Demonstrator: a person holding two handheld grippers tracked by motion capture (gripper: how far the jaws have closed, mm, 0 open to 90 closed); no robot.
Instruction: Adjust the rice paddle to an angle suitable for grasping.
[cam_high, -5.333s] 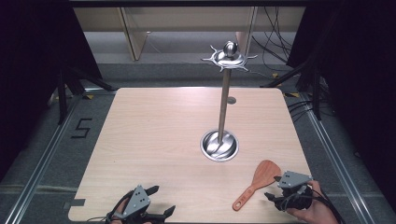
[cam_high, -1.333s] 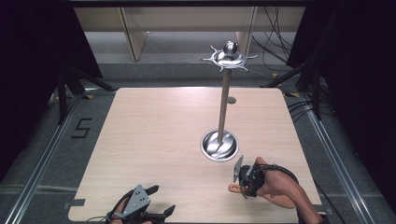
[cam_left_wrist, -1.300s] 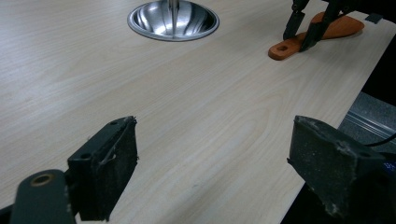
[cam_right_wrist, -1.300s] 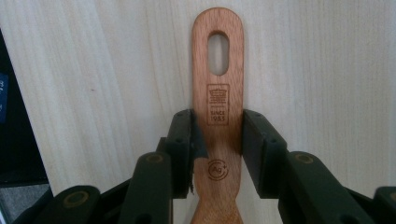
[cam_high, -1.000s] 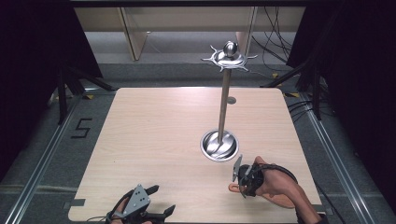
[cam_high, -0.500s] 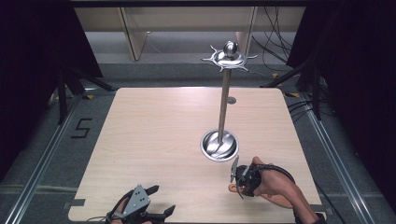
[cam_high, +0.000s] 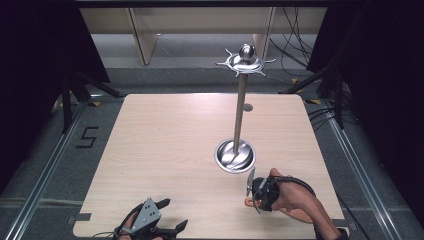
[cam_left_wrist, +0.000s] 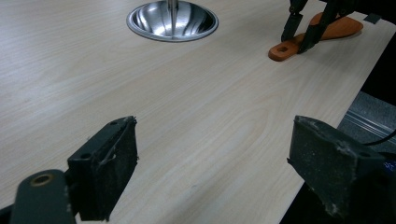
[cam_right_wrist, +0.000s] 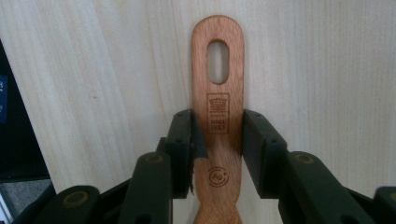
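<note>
A wooden spatula (cam_right_wrist: 218, 93) lies flat near the table's front right corner, its handle end with an oval hole pointing left (cam_high: 248, 202). My right gripper (cam_right_wrist: 218, 133) points down at it with one jaw pressed to each side of the handle, shut on it. From the left gripper view, the spatula (cam_left_wrist: 327, 30) and the right gripper (cam_left_wrist: 299, 44) show at the far right of the table. My left gripper (cam_high: 172, 214) rests at the front edge, left of centre, its jaws (cam_left_wrist: 212, 154) wide open over bare wood.
A tall metal stand rises from a round steel base (cam_high: 235, 156) just behind the spatula, its pole topped by a hooked disc (cam_high: 245, 61). The light wooden table (cam_high: 165, 145) has dark floor and cables around it.
Five seconds ago the right gripper sat beside the spatula's blade; it has since come over the handle, turned downward and closed on it. The left gripper has not moved.
</note>
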